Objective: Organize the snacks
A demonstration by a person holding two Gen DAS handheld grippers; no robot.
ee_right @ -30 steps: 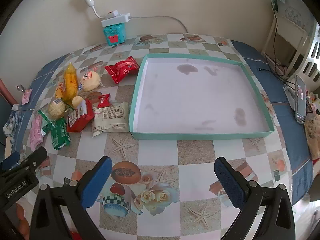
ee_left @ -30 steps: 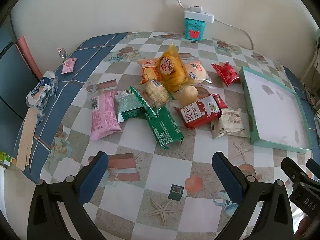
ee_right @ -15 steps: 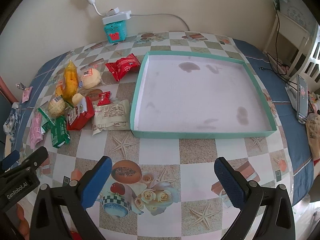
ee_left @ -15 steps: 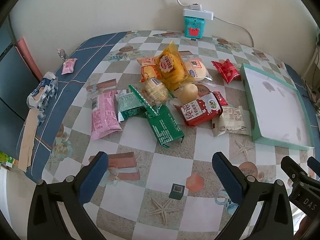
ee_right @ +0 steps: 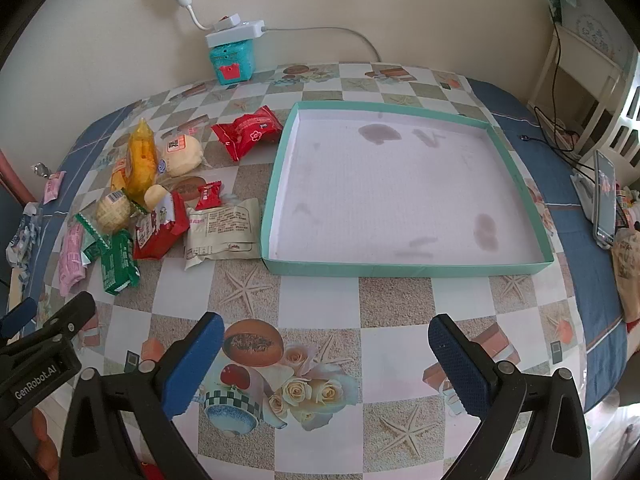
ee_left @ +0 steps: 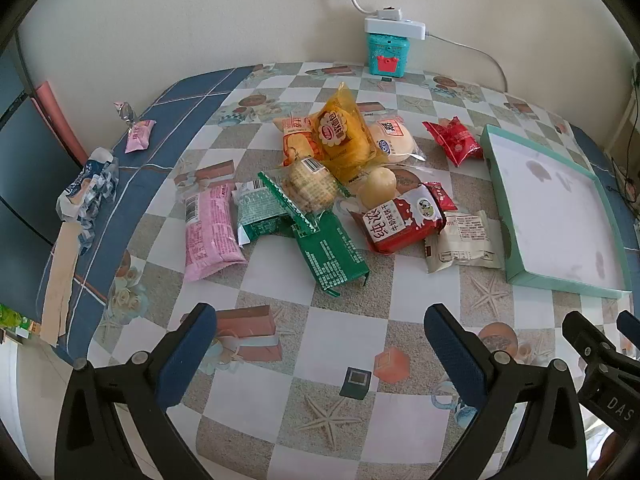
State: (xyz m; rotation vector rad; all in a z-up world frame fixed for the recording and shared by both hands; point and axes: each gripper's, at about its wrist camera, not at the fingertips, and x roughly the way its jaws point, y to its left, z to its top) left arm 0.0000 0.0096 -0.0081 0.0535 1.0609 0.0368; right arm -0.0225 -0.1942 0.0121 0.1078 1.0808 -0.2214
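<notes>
A heap of wrapped snacks lies on the patterned table: a pink pack (ee_left: 210,232), a green pack (ee_left: 330,252), a yellow bag (ee_left: 346,138), a red milk-biscuit pack (ee_left: 400,220), a beige pack (ee_left: 464,242) and a red pouch (ee_left: 454,140). A shallow teal tray (ee_right: 404,270) with a white, stained floor stands to their right, holding nothing. My left gripper (ee_left: 320,350) hovers open in front of the heap, nothing between its fingers. My right gripper (ee_right: 326,360) hangs open before the tray's near wall.
A teal box (ee_right: 232,60) with a white power strip stands at the back wall. A small pink candy (ee_left: 138,136) and a blue-white wrapper (ee_left: 86,192) lie near the table's left edge. A phone (ee_right: 604,196) and cables sit at the right.
Both grippers have drifted slightly forward and tilted, so the snacks and tray sit a little lower in view. Nothing on the table has moved.
</notes>
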